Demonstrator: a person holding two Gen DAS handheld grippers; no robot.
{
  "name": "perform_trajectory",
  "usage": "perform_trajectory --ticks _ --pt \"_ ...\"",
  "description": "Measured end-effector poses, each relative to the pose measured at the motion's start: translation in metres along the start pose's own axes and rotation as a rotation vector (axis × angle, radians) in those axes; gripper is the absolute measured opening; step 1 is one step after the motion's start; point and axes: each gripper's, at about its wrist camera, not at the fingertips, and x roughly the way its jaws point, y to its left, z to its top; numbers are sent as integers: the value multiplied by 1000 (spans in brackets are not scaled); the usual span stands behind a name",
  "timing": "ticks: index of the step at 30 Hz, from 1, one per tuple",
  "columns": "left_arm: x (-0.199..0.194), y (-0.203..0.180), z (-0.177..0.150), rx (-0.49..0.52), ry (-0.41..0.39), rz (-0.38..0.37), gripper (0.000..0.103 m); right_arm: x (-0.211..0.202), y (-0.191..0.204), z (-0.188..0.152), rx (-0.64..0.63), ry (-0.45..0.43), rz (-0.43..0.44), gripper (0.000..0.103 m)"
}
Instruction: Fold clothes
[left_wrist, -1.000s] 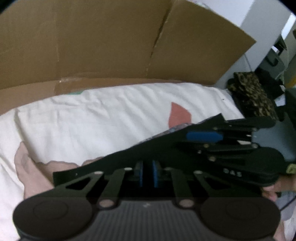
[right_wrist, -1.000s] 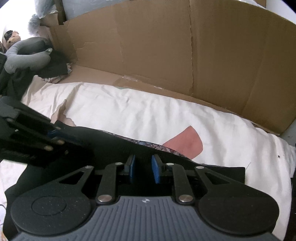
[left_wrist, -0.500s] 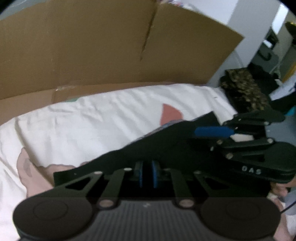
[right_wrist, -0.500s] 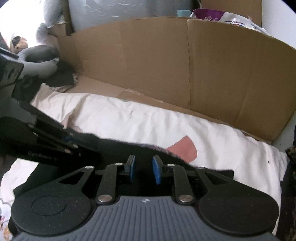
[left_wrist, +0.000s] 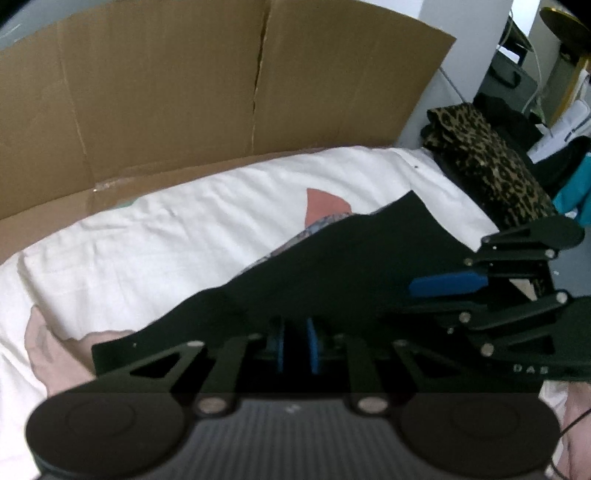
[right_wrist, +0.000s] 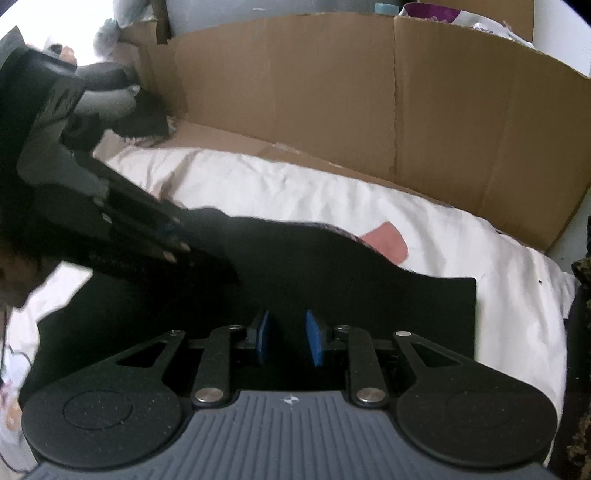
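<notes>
White bedding (left_wrist: 192, 221) covers the work surface. Nearest, the left gripper (left_wrist: 295, 345) has its blue pads drawn close, pinching the near edge of a black garment (left_wrist: 332, 266). The right gripper (right_wrist: 286, 338) holds the same edge, pads narrowly apart around cloth. Farther off lies a pink patch (right_wrist: 386, 242); cardboard (right_wrist: 369, 103) stands behind.

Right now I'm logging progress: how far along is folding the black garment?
Midway, it seems. Done: not clear, no finished crease shows. In hand: the left gripper and right gripper both pinch the near edge of the black garment, lifted over the white bedding. Left: lay that edge down, flatten, and probably fold again.
</notes>
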Motion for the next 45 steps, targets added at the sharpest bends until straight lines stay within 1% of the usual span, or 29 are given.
perform_trajectory --ticks 4,7,8,9,10,12,14,17,19,20,24,25,26,27,28,29,31,33,37,39,40,43,45 --pt "-2 1 -1 10 3 0 13 -2 -8 -10 -8 23 -28 31" --pt "-10 -1 -3 24 10 29 13 -5 -16 -19 -9 36 -46 31" --pt "-17 -2 -5 28 2 41 17 -7 -20 -20 -4 38 -44 31" --pt "-24 -3 -6 33 -5 52 23 -9 -24 -22 4 40 -46 31" --pt "-30 -4 -8 37 -13 60 24 -13 -28 -23 16 42 -55 30" --pt "-42 -5 -14 35 -14 41 25 -20 -35 -24 41 46 -74 31" --pt "-49 -4 -20 12 5 18 28 -27 -42 -25 62 48 -89 31" --pt "-55 -5 -28 4 34 -15 30 -38 -38 -28 54 39 -67 32" --pt "-55 -8 -34 23 43 -16 33 -45 -35 -29 49 34 -53 36" --pt "-55 -10 -37 31 49 -16 36 -49 -34 -30 46 31 -46 37" --pt "-45 -9 -49 26 103 -10 37 -54 -22 -34 25 34 -9 41" --pt "-42 -8 -52 24 120 -6 37 -52 -18 -36 25 43 7 42" --pt "-37 -6 -55 31 146 14 40 -49 -15 -39 24 53 18 44" --pt "-33 -5 -57 39 168 39 40 -44 -13 -42 18 67 17 45" --pt "-32 -1 -58 34 176 45 40 -39 -11 -46 13 81 16 46" --pt "-31 3 -59 12 177 35 41 -35 -9 -49 7 90 15 46" --pt "-32 9 -59 -10 183 42 42 -33 -7 -53 -9 87 11 47" --pt "-33 11 -60 1 183 69 48 -33 -8 -54 -14 87 10 47" --pt "-39 18 -62 -17 198 85 46 -40 -15 -59 -4 93 13 48" --pt "-44 19 -64 -18 208 94 40 -44 -18 -62 -6 100 8 48" --pt "-46 20 -65 -24 211 91 40 -46 -18 -63 -8 104 0 48" --pt "-57 24 -65 -67 214 59 39 -54 -23 -64 19 113 -26 48" --pt "-65 22 -64 -77 209 15 39 -61 -26 -65 45 116 -42 48"
